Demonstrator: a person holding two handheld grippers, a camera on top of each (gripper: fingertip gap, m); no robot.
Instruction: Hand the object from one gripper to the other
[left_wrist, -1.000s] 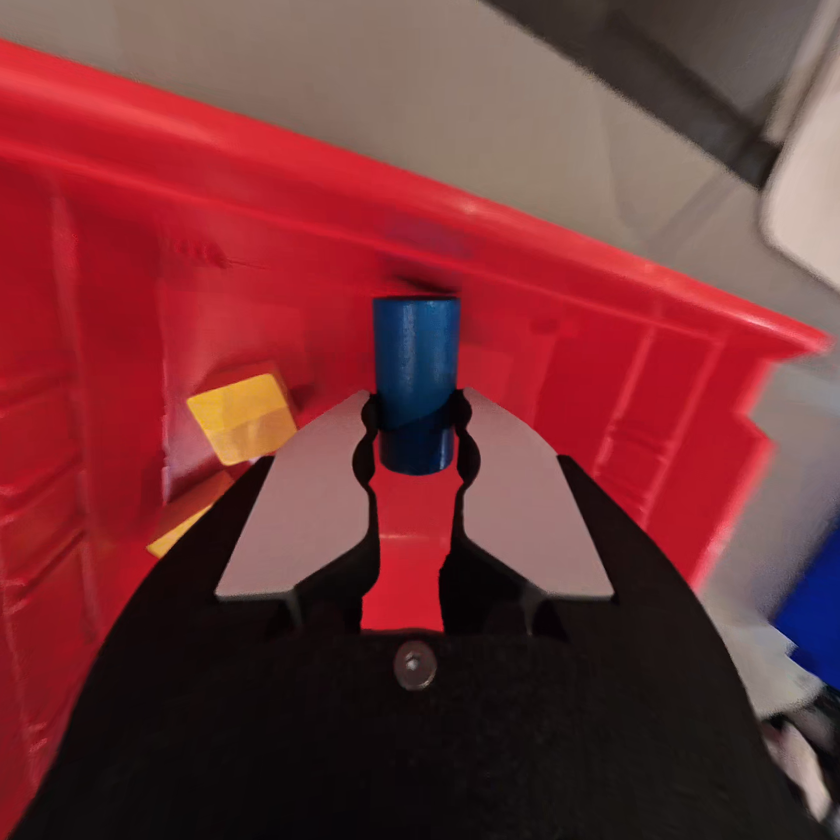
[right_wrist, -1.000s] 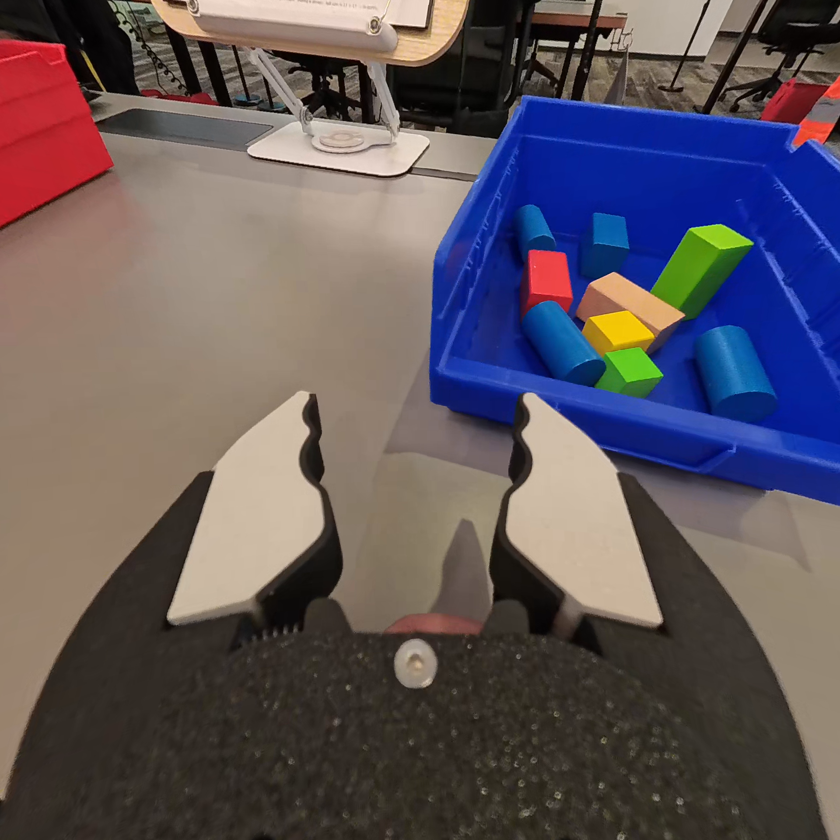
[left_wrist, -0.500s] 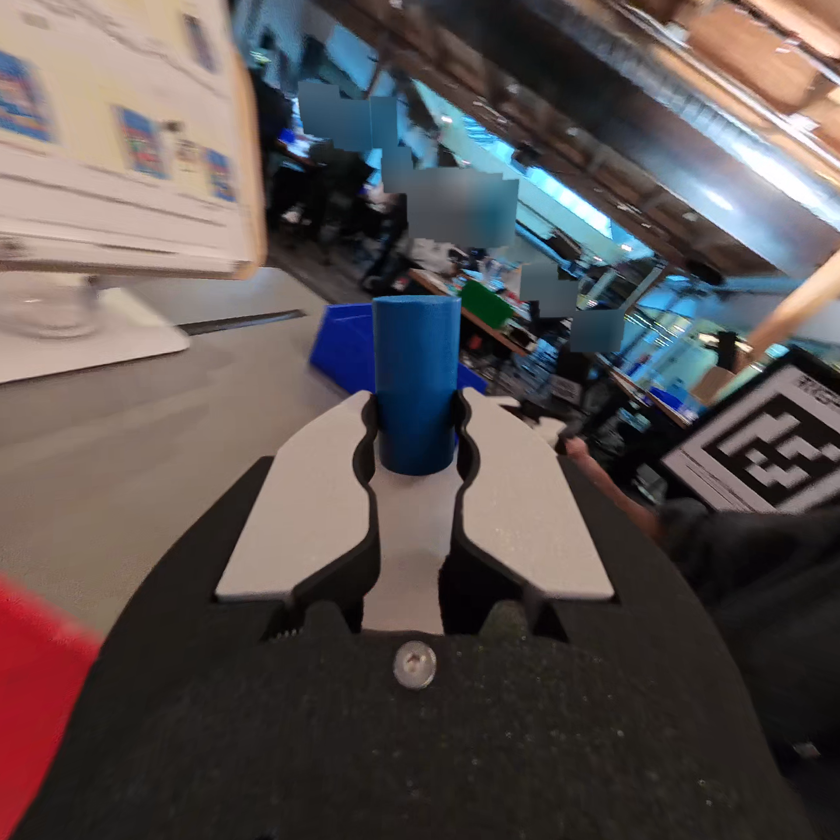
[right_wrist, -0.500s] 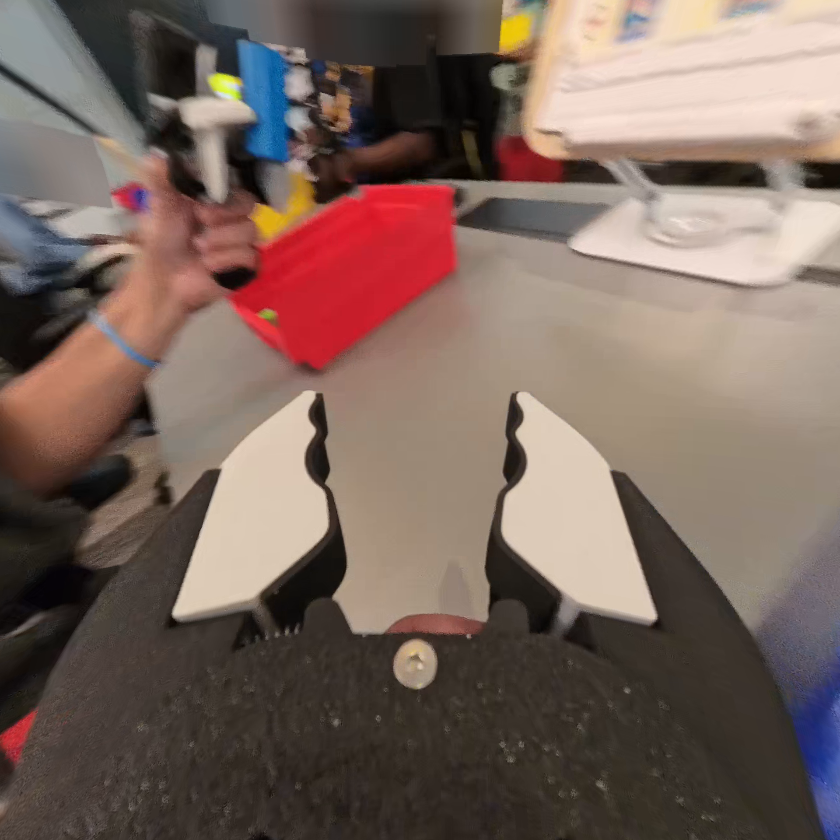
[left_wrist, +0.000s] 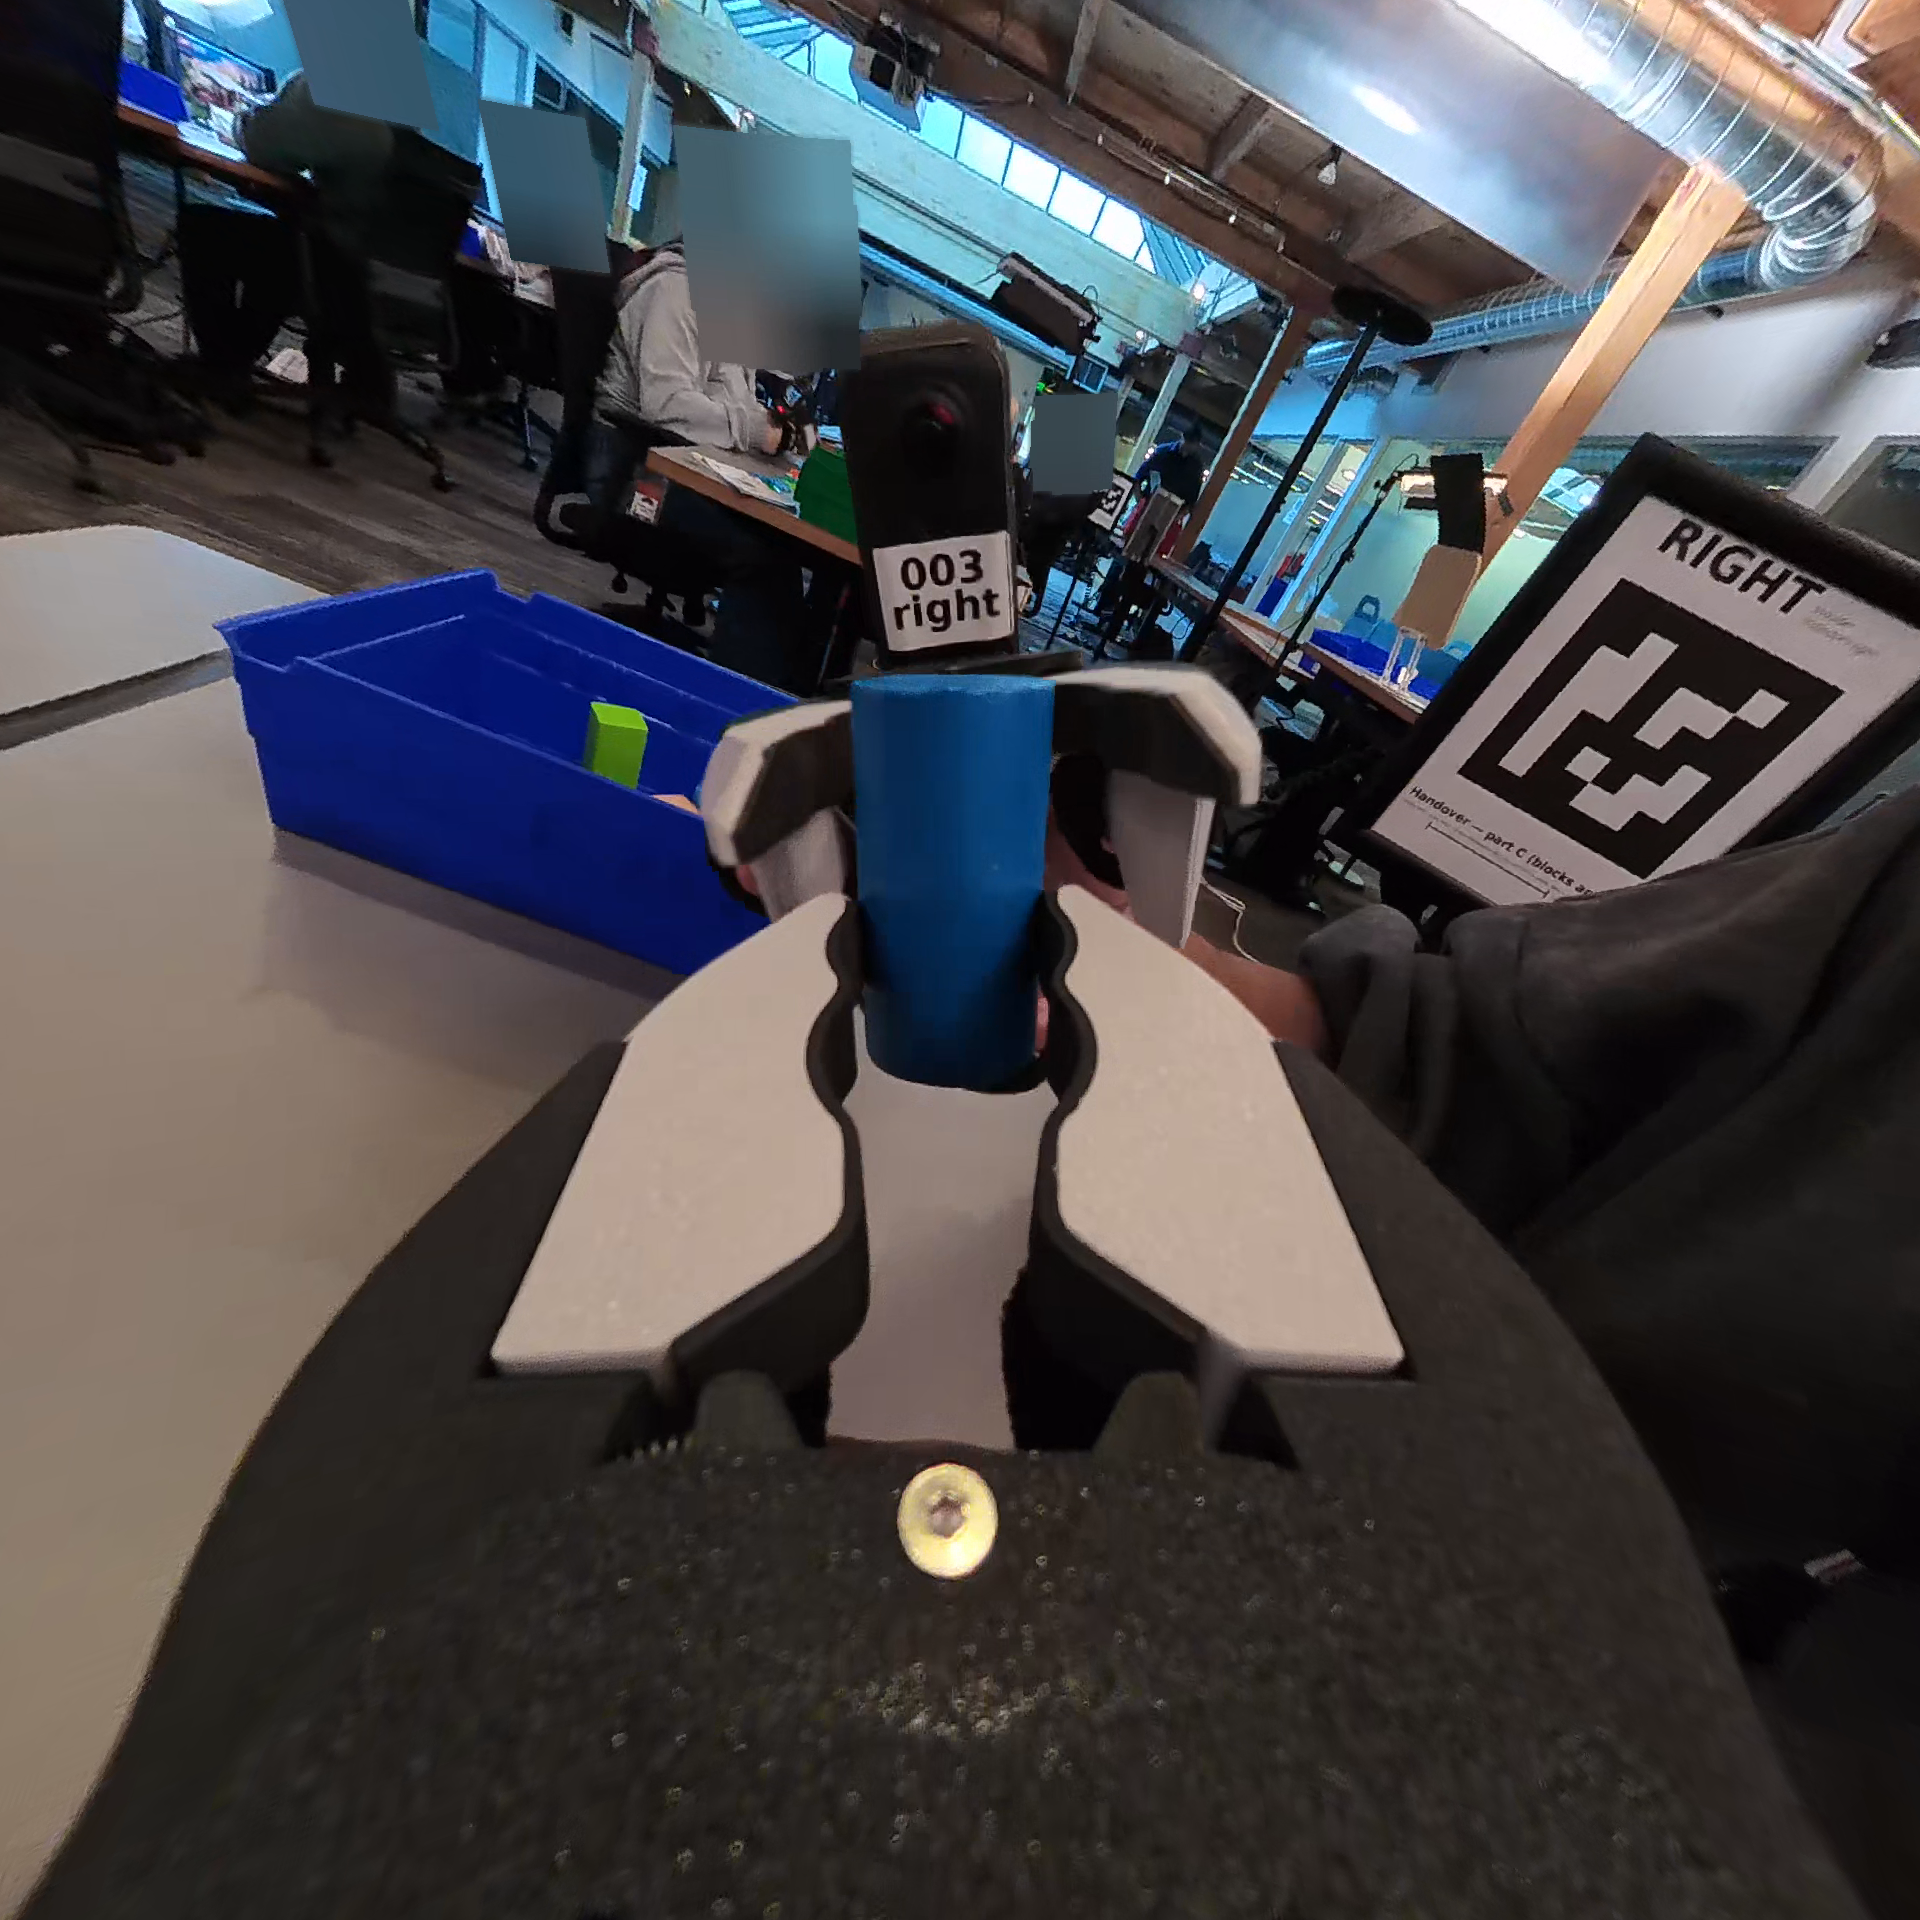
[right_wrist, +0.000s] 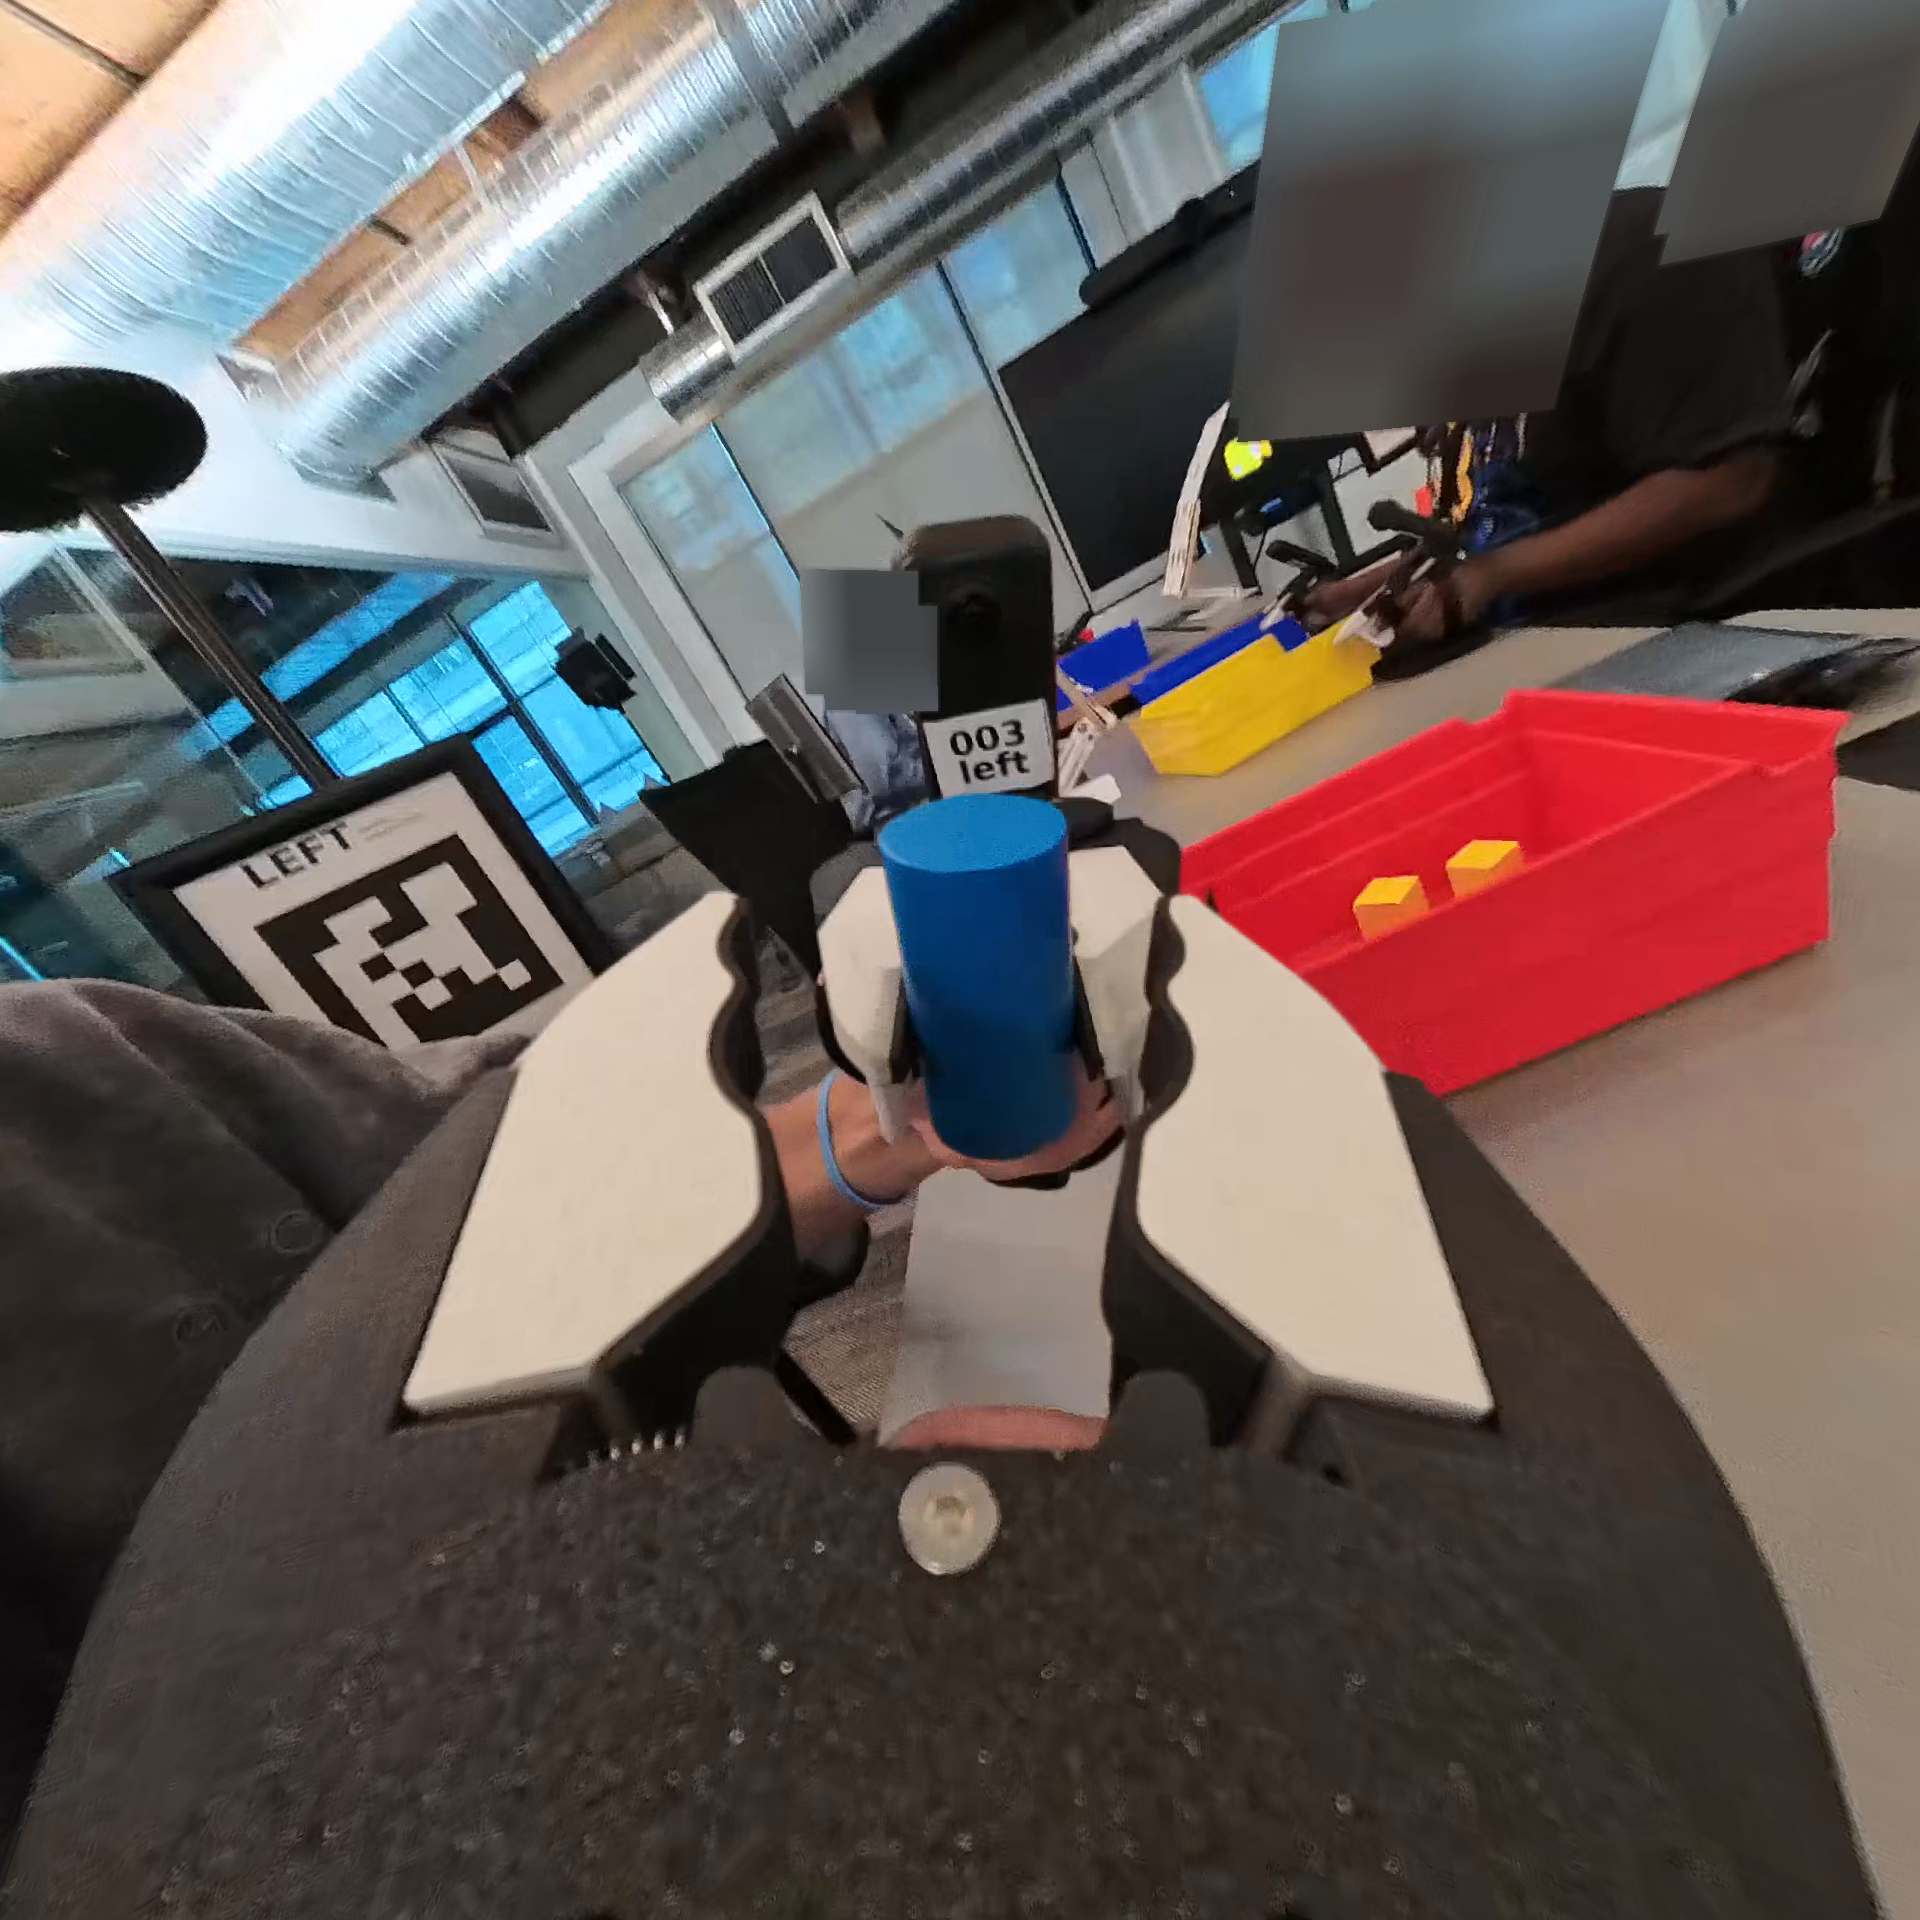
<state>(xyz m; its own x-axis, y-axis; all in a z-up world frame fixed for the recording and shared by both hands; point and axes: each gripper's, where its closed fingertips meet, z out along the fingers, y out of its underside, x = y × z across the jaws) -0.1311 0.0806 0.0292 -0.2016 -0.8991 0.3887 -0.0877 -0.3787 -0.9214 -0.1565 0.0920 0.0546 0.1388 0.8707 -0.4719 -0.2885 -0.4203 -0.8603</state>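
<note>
Left wrist view: the left gripper (left_wrist: 951, 966), a second ago inside the red bin (right_wrist: 1558, 935), now holds the blue cylinder (left_wrist: 951, 883) clamped in mid-air, its far end between the right gripper (right_wrist: 951, 1049) and its wide-open jaws. Handover is imminent; both bins sit well aside, leaving free room.

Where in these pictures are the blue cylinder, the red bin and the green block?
blue cylinder (left_wrist: 951, 852): left wrist view, middle of its side.
red bin (right_wrist: 1621, 956): right wrist view, front outer wall.
green block (left_wrist: 615, 740): left wrist view, its upright face inside the blue bin.
</note>
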